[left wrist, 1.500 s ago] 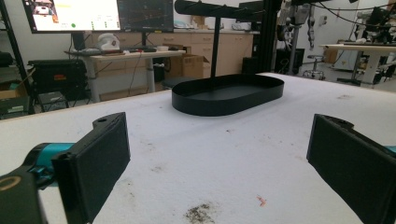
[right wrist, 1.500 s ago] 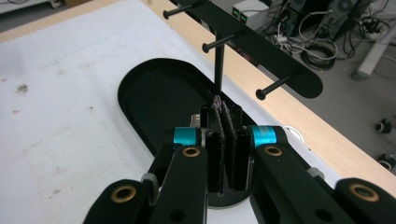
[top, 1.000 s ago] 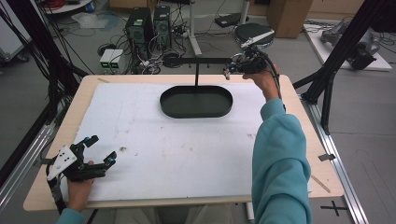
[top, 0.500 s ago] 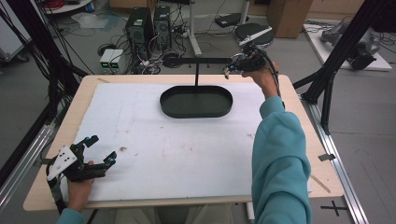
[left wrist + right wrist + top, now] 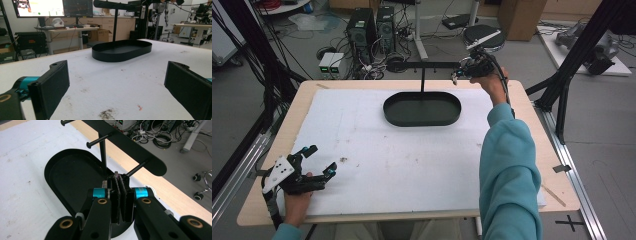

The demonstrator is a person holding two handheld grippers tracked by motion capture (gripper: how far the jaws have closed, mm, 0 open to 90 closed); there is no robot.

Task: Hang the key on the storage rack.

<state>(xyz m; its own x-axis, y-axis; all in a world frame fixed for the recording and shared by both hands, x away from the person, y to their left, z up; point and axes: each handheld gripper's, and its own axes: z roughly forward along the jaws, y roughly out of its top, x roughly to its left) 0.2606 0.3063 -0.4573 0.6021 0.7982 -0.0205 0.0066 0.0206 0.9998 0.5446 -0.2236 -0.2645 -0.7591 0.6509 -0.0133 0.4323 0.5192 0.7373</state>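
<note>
the right gripper [image 5: 121,195], jaws pressed together on something thin and dark i couldn't identify, was raised beside the black t-shaped metal stand [image 5: 422,67] over its oval tray [image 5: 422,120], probably for hanging. the left gripper [image 5: 319,160], jaws apart, rested empty near the white foam board's [image 5: 402,170] corner.

Two computer towers [image 5: 371,26] stand on the floor beyond the table [image 5: 542,150].

- A lab or research workshop.
- Computer towers [image 5: 371,27] stand on the grey floor [image 5: 607,125] amid tangled cables [image 5: 384,62].
- Black frame struts [image 5: 577,60] flank the surface [image 5: 362,145].
- Monitors [image 5: 40,7] glow above a desk [image 5: 67,30] along the wall.
- Cardboard boxes [image 5: 517,12] and an office stool [image 5: 484,36] sit behind.
</note>
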